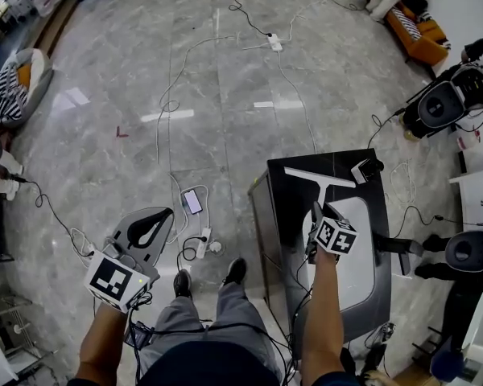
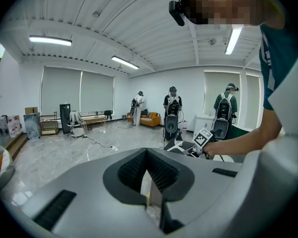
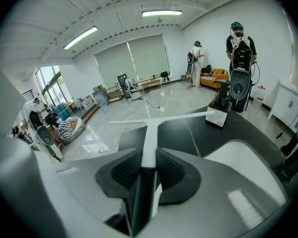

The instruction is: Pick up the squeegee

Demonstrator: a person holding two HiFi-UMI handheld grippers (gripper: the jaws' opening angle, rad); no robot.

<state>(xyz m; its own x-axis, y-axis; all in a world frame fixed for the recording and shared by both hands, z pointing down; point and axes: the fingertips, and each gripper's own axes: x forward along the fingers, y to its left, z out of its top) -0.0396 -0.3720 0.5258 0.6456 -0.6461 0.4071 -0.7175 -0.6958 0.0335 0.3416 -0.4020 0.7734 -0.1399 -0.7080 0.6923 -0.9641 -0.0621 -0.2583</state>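
Observation:
The squeegee (image 1: 320,182) is white and T-shaped, with its long blade across the far end of the black table (image 1: 286,207). My right gripper (image 1: 315,215) is shut on its handle, and the blade points away from me. In the right gripper view the handle (image 3: 149,133) runs straight out from between the dark pads (image 3: 120,171) of the right gripper (image 3: 148,155). I cannot tell whether the blade touches the tabletop. My left gripper (image 1: 153,219) hangs over the floor left of the table, tips together, holding nothing. Its pads (image 2: 164,170) meet in a V in the left gripper view.
A small black-and-white box (image 1: 362,170) stands at the table's far right corner, and a white oval panel (image 1: 358,256) covers its near part. Cables, a power strip (image 1: 274,43) and a phone (image 1: 192,201) lie on the marble floor. Round black machines (image 1: 443,103) stand at the right.

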